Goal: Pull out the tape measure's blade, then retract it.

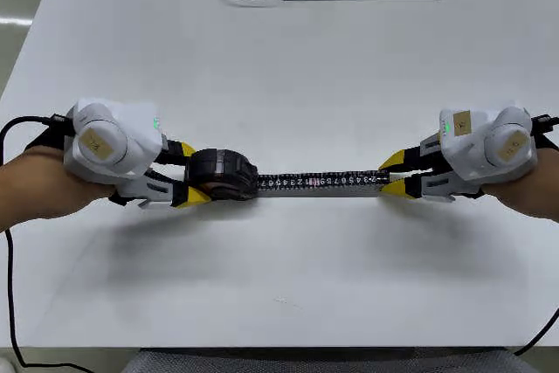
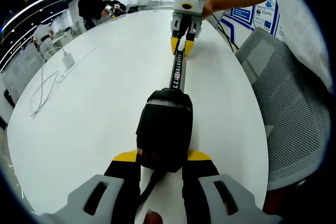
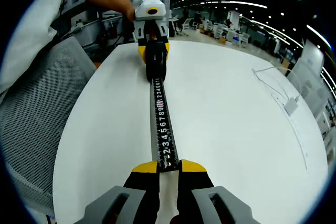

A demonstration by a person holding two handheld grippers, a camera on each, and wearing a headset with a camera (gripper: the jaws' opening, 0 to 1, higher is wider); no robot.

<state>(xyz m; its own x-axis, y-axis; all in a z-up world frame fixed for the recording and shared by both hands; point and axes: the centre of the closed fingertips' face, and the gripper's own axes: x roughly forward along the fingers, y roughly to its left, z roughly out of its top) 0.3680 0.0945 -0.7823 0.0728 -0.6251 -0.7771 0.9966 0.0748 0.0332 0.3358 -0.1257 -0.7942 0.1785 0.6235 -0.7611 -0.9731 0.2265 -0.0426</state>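
1. Head view: my left gripper (image 1: 190, 172) clamps the tape measure's case (image 1: 223, 174) between its yellow fingers, on or just above the white table (image 1: 288, 67) (I cannot tell which).
2. My right gripper (image 1: 393, 174) has its fingers pressed together on the tip of the blade (image 1: 319, 182), which is partly drawn out, numbers facing up.
3. The blade runs straight between my two hands, left to right across the table in front of me. Its long axis lines up with both pairs of jaws, as each gripper view shows.
4. The case lies off to the left of my right fingers, at the blade's far end; my right hand has the free end.
5. I judge that more pull means moving my right hand directly away from the case along that line, and retracting means bringing it back the same way.
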